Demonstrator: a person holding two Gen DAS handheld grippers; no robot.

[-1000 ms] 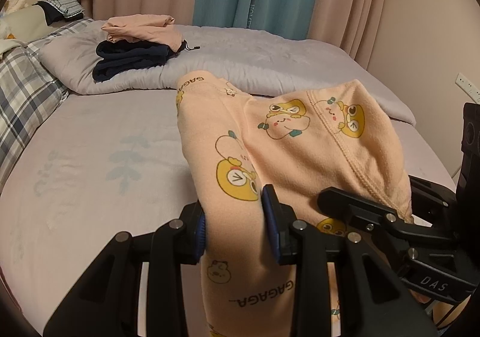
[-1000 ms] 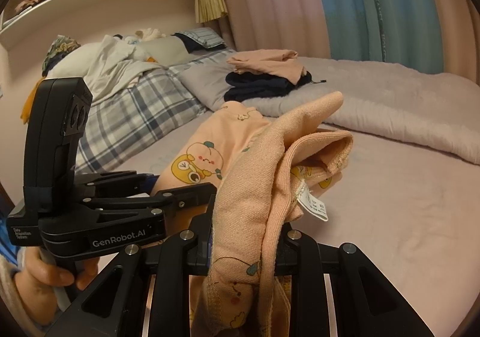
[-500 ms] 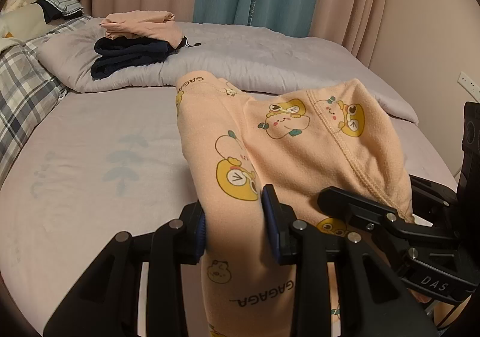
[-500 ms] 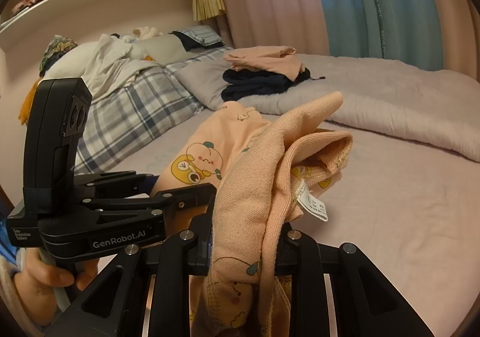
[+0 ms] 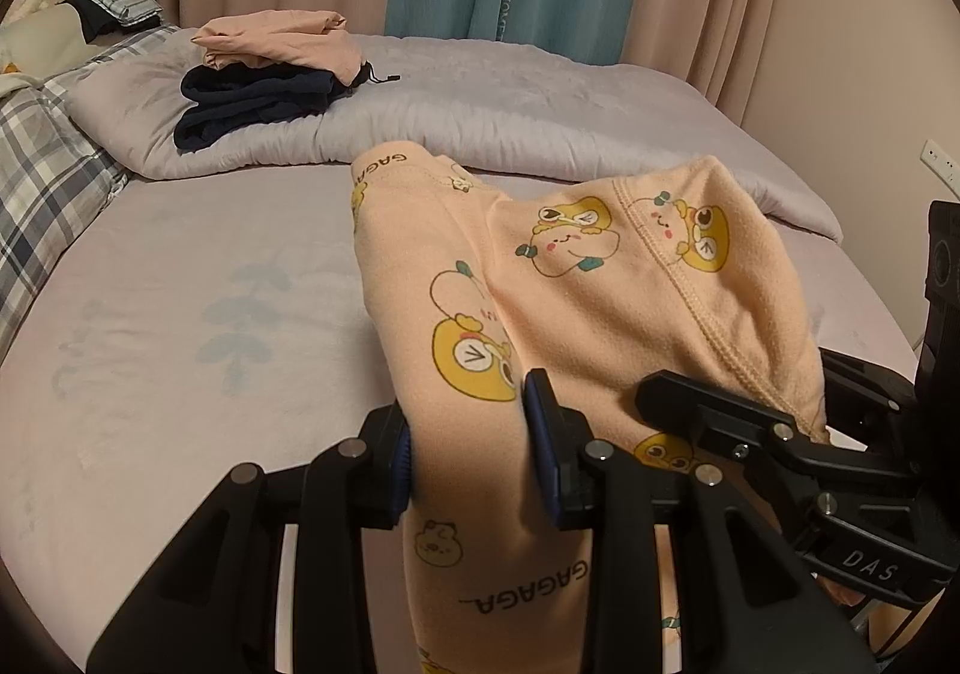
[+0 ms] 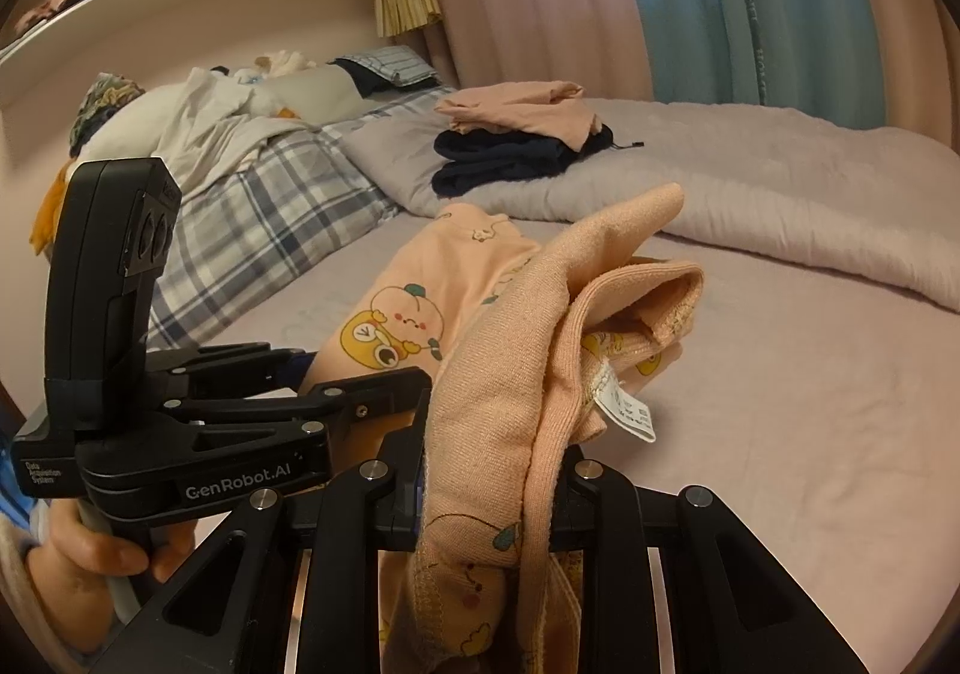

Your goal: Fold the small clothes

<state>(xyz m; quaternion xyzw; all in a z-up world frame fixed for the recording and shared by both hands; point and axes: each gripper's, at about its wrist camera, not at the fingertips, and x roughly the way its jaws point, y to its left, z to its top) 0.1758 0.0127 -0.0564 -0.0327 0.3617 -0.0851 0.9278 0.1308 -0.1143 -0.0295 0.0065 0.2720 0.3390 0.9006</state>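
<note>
Peach garment [image 5: 576,314] pinched by left claw [image 5: 474,452] and right claw [image 6: 489,485]; its lower end is cut off.

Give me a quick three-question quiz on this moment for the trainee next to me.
1. True or false: both grippers are shut on the same peach cartoon-print garment.
2. What lies directly on top of the folded dark navy garment on the grey quilt?
A. a plaid pillow
B. a folded peach garment
C. a white label
3. In the right wrist view, what small item hangs off the held garment's seam?

Key:
1. True: the left gripper and right gripper each pinch it.
2. B, the folded peach garment.
3. A white care label.
</note>
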